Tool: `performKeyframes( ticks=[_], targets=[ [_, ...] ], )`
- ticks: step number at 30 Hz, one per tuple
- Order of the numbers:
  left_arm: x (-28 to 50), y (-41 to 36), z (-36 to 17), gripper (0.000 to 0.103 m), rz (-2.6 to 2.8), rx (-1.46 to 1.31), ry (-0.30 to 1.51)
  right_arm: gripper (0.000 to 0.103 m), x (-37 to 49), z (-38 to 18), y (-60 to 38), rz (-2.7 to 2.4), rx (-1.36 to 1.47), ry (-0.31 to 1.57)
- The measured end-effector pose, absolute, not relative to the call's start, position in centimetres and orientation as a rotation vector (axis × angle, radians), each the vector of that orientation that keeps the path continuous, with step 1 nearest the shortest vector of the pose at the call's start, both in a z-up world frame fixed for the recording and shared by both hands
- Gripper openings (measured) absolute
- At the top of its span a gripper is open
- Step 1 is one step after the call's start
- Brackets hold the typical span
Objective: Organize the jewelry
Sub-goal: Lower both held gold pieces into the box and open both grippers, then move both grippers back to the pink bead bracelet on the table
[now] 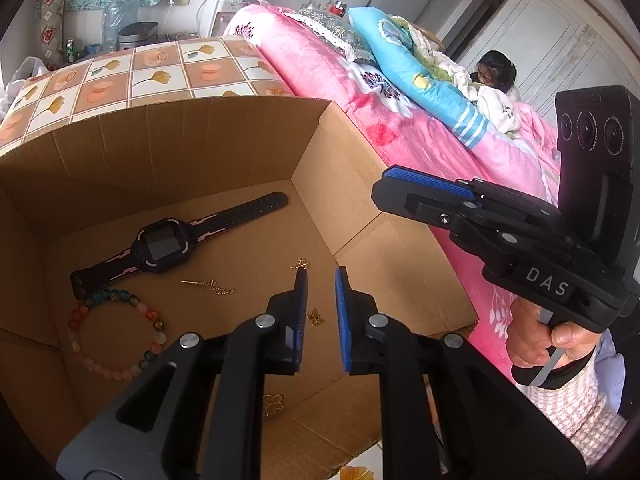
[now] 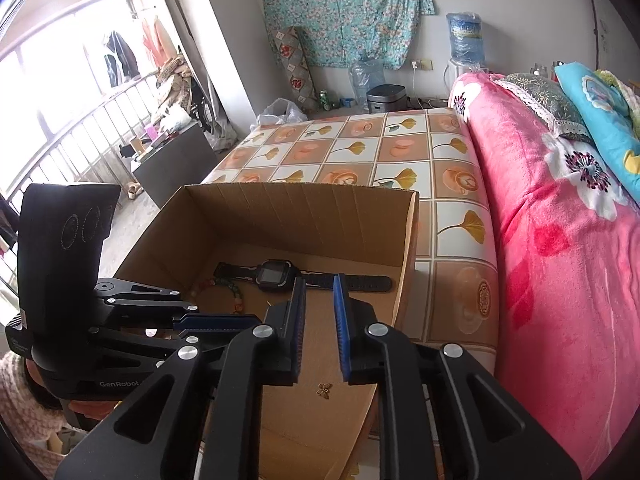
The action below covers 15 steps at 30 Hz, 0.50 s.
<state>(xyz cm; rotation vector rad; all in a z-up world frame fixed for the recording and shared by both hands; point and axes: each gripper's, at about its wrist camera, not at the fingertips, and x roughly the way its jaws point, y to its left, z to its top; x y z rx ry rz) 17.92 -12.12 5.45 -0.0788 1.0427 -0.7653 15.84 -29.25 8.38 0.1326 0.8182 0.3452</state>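
An open cardboard box (image 1: 200,140) holds a black smartwatch (image 1: 160,246), a coloured bead bracelet (image 1: 116,336), thin gold chain pieces (image 1: 208,286), a gold butterfly charm (image 1: 316,316) and a gold flower piece (image 1: 273,404). My left gripper (image 1: 321,280) hangs over the box floor, its blue pads a narrow gap apart with nothing between them. My right gripper (image 2: 320,280) is over the box's near right part, narrowly open and empty, with the butterfly charm (image 2: 324,389) below it. The watch (image 2: 272,274) and bracelet (image 2: 236,296) lie beyond. From the side the right gripper (image 1: 386,194) hovers by the box's right wall.
The box (image 2: 300,200) stands on a table with a tile-patterned cloth (image 2: 360,152). A bed with a pink flowered blanket (image 2: 560,240) runs along the right, where a person (image 1: 496,76) lies under covers. A water dispenser (image 2: 464,44) and clutter stand at the far wall.
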Motion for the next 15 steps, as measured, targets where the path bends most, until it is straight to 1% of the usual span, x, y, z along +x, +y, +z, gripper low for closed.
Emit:
performKeyframes(
  ticks=[3,6,7,9,11,15],
  targets=[
    [17.0,-11.0,6.5,0.013,-0.761,-0.095,0.991,0.02,14.6,9.0,-29.5,0.348,0.16,0.794],
    [14.7,-8.9,8.2,0.014,-0.763,-0.104,0.901,0.022,12.1,10.0,-29.5,0.367,0.183,0.739],
    [13.7,-8.0,8.8,0.014,-0.765,-0.11,0.868,0.026,10.9,10.4,-29.4,0.377,0.187,0.713],
    [11.4,-5.9,9.7,0.02,-0.761,-0.118,0.794,0.03,8.3,11.0,-29.0,0.408,0.186,0.654],
    [9.0,-3.4,10.3,0.021,-0.751,-0.12,0.724,0.037,5.5,11.2,-28.4,0.439,0.178,0.603],
    [4.9,1.0,9.7,0.024,-0.744,-0.15,0.687,0.039,1.1,9.8,-26.7,0.504,0.185,0.586]
  ],
)
